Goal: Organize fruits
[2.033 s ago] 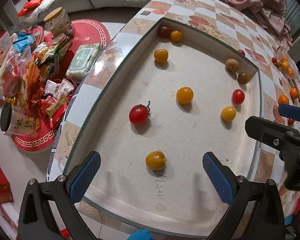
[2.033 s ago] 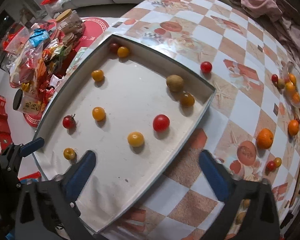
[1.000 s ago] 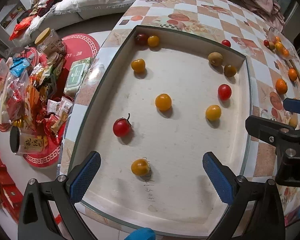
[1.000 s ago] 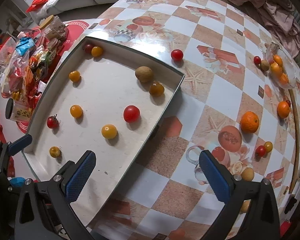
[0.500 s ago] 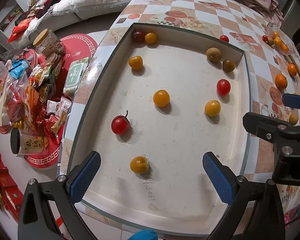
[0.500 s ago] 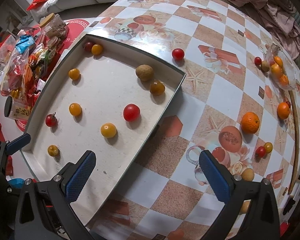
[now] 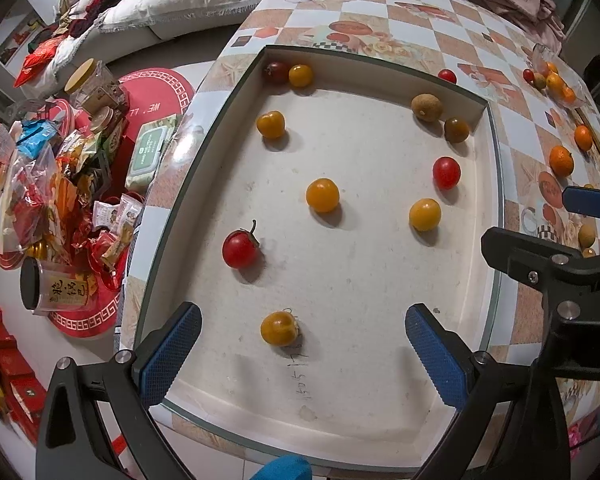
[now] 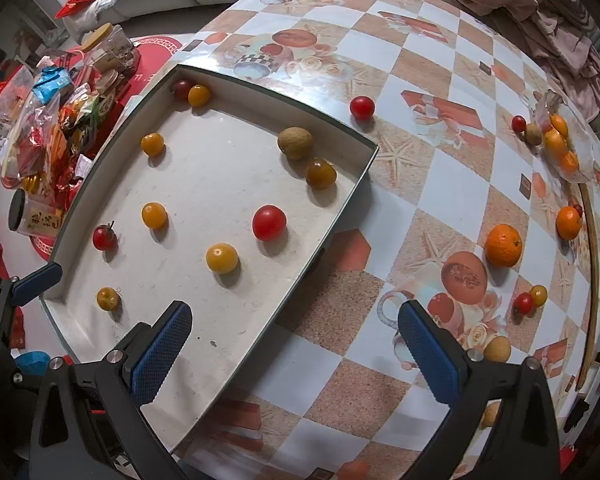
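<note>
Two hand-held grippers are hovering over a checkered table (image 8: 452, 184) where fruit is being gathered into a shallow white tray (image 7: 488, 184). The left gripper (image 7: 300, 354) is hanging wide open and empty above the tray's near end, a yellow tomato (image 7: 279, 328) lying just beyond its fingers. The right gripper (image 8: 296, 340), equally open and empty, is straddling the tray's right rim. Ten pieces are sitting inside the tray, well apart, among them a stemmed red tomato (image 7: 240, 249) at the left and a brown fruit (image 7: 427, 107) at the far right corner. The job appears roughly half done: an orange (image 8: 503, 245), a red tomato (image 8: 362, 107) just beyond the far wall, and several more small fruits are waiting on the table to the right, some of them in a clear bag (image 8: 560, 140) at the far edge.
</note>
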Demonstrator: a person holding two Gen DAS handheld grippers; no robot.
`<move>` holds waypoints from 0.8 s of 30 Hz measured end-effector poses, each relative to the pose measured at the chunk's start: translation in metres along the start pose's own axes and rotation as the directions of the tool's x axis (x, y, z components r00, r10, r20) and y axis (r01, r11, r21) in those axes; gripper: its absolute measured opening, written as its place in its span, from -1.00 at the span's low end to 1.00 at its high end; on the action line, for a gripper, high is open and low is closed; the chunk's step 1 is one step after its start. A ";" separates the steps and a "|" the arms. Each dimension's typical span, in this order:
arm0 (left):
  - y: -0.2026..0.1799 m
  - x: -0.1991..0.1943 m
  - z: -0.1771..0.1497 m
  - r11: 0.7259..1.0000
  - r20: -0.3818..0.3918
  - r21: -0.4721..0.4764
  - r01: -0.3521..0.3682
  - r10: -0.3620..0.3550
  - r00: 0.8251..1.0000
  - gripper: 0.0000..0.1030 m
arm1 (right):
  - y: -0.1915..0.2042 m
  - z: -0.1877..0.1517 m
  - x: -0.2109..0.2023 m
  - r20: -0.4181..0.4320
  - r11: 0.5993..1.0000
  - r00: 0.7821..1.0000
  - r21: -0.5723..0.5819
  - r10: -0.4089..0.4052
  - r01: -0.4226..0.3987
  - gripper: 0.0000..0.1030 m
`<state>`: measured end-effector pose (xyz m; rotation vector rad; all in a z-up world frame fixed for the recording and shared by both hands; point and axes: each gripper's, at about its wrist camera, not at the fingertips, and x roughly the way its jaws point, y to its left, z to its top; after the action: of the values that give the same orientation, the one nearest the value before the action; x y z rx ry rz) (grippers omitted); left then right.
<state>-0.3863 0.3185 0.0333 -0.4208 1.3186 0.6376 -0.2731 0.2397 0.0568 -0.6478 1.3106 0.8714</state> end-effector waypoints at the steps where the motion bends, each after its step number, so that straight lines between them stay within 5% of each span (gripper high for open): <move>1: 0.000 0.000 -0.001 1.000 0.000 0.001 0.001 -0.001 1.000 0.99 | 0.000 0.000 0.000 0.000 1.000 1.000 -0.001 0.000 0.000 1.00; 24: -0.004 -0.001 -0.002 0.999 0.012 0.005 0.032 -0.032 0.999 0.99 | 0.002 -0.002 -0.001 -0.001 1.000 1.000 -0.003 0.000 0.000 1.00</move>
<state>-0.3854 0.3143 0.0335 -0.4334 1.2996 0.6090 -0.2753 0.2391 0.0579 -0.6501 1.3103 0.8732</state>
